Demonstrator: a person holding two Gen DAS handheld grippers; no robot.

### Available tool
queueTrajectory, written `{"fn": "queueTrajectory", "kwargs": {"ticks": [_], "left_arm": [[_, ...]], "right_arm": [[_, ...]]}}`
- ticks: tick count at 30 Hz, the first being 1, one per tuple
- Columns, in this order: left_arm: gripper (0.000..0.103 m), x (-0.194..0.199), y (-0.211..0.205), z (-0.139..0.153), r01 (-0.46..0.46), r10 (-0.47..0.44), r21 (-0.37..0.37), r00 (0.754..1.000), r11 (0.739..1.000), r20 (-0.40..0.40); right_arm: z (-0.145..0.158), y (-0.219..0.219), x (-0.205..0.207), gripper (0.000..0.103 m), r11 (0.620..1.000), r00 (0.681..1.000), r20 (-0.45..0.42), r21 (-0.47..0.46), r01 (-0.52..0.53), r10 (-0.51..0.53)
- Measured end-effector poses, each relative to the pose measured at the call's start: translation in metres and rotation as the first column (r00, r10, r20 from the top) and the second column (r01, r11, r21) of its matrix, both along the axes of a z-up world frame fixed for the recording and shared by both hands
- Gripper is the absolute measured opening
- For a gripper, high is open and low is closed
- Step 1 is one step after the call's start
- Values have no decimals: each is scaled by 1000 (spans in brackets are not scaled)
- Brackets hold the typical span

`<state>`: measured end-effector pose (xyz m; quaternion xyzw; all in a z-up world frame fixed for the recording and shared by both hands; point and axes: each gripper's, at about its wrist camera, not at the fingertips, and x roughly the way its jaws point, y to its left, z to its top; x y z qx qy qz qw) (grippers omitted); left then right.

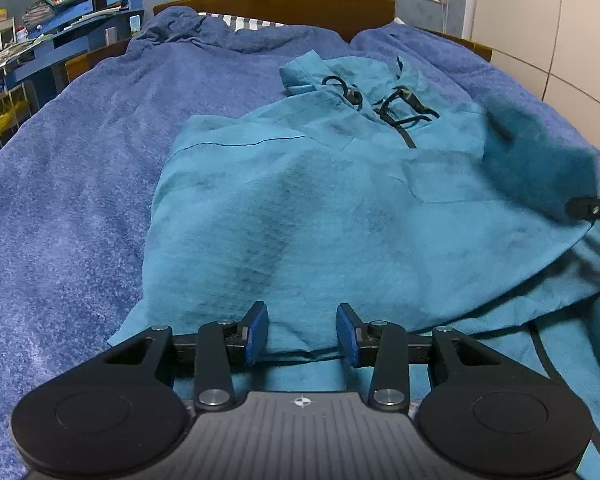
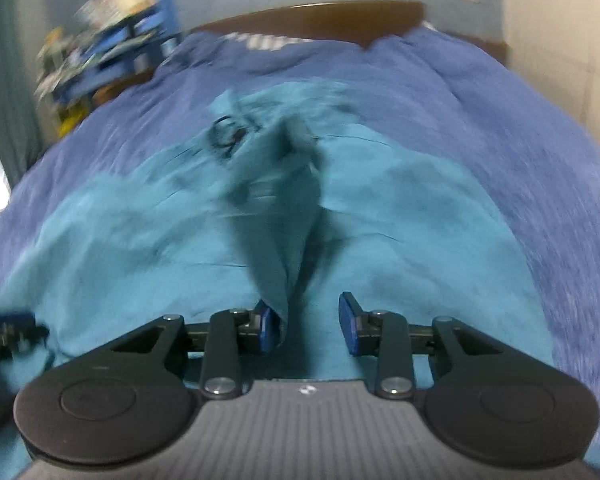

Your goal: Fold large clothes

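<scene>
While spread on bed (image 1: 80, 160), teal hoodie (image 1: 300, 208) rumpled (black drawcords (image 1: 396, 108)).

Left tool (image 1: 302, 334), right tool (image 2: 306, 322) agape.

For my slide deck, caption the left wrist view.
Open left claw hovers over the hem of a teal hoodie spread on a blue blanket.
</scene>
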<state>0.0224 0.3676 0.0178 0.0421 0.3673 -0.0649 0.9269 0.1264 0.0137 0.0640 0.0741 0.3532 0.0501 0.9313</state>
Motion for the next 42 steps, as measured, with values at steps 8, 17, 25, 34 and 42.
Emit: {"fn": "queueTrajectory", "kwargs": {"ticks": [8, 17, 25, 34, 42], "left_arm": [[42, -4, 0, -4, -6, 6, -9, 1000, 1000, -3], [44, -8, 4, -1, -12, 12, -32, 1000, 999, 9], [47, -14, 19, 21, -70, 79, -103, 993, 992, 87], [51, -4, 26, 6, -128, 128, -63, 992, 990, -5], [53, -6, 26, -8, -112, 111, -25, 993, 993, -46]], "right_arm": [[-12, -46, -5, 32, 983, 993, -60, 145, 110, -102], [-9, -57, 7, 13, 948, 991, -63, 290, 134, -120], [20, -77, -10, 9, 959, 985, 48, 243, 148, -164], [-5, -107, -14, 5, 949, 964, -17, 175, 264, -265], [-24, -116, -25, 5, 958, 964, -52, 103, 266, -262]]}}
